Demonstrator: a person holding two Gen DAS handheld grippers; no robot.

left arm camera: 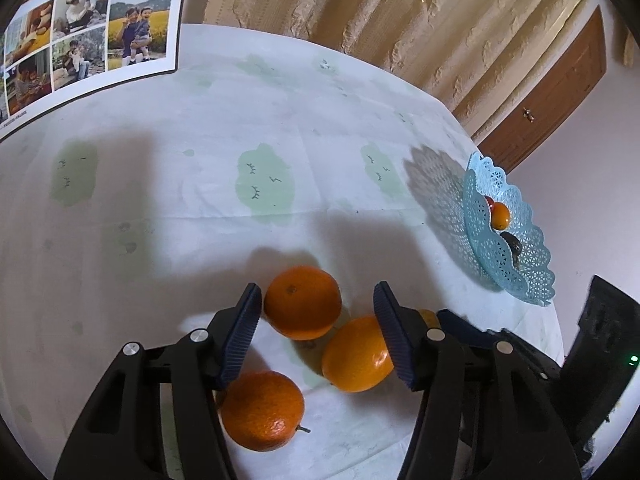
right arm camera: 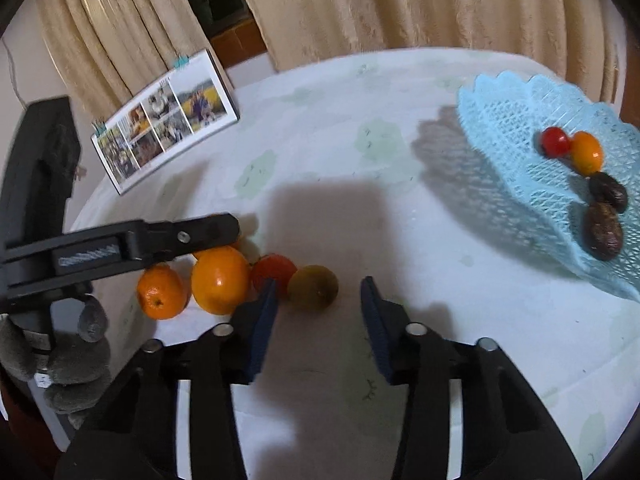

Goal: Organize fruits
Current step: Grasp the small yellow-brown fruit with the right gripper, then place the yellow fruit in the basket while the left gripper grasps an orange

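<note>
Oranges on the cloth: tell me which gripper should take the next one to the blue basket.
Left. The left gripper is open right over the oranges, one between its fingers. The right gripper faces bare cloth beside the pile.

Grippers: two, both parted.
Left gripper (left arm camera: 318, 300) angled low, holding nothing; right gripper (right arm camera: 318, 292) likewise, jaws wide, empty.

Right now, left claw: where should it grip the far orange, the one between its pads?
Across its round middle, straight ahead from the near side. The matte round orange sits between the open left claw pads; the glossy orange crowds its right flank, so keep the jaws level.
</note>
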